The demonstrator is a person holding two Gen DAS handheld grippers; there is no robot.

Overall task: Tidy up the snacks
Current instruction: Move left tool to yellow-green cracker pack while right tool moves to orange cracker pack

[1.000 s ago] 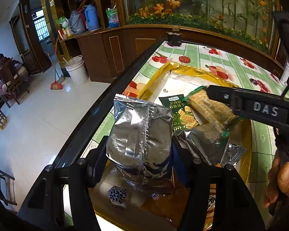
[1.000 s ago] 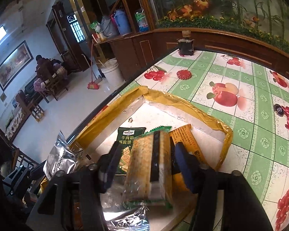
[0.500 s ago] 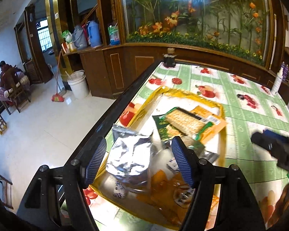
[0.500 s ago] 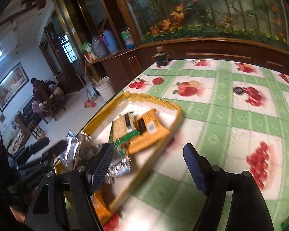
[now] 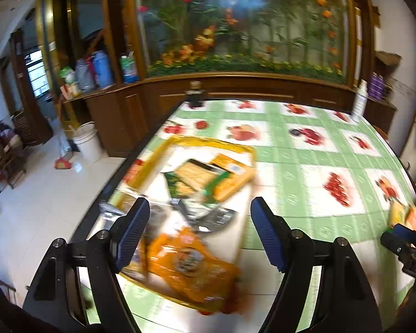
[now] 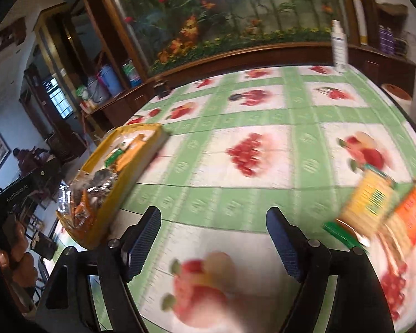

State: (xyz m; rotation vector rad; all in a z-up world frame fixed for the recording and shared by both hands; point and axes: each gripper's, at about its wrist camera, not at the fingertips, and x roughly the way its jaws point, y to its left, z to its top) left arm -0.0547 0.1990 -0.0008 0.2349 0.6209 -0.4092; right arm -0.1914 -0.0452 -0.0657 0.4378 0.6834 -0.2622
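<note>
A yellow-rimmed tray (image 5: 208,140) at the table's left edge holds several snack packs: a green cracker pack (image 5: 192,176), a yellow pack (image 5: 230,177), silver foil bags (image 5: 208,215) and an orange bag (image 5: 191,266). My left gripper (image 5: 198,236) is open and empty above the tray's near end. My right gripper (image 6: 213,244) is open and empty over bare tablecloth, right of the tray (image 6: 147,152). Loose snack packs, one yellow (image 6: 366,202) and one orange (image 6: 413,216), lie on the table at its right. They also show in the left wrist view (image 5: 403,215).
The table has a green fruit-print cloth (image 5: 305,172). A dark jar (image 5: 195,94) stands at the far left corner, a white bottle (image 6: 339,47) at the far right. The table's left edge drops to the floor, with a white bucket (image 5: 87,141) below.
Both grippers let go of their packs, the silver bag and the cracker pack, which now lie in the tray. Both drew back; the right one swung right toward the loose packs.
</note>
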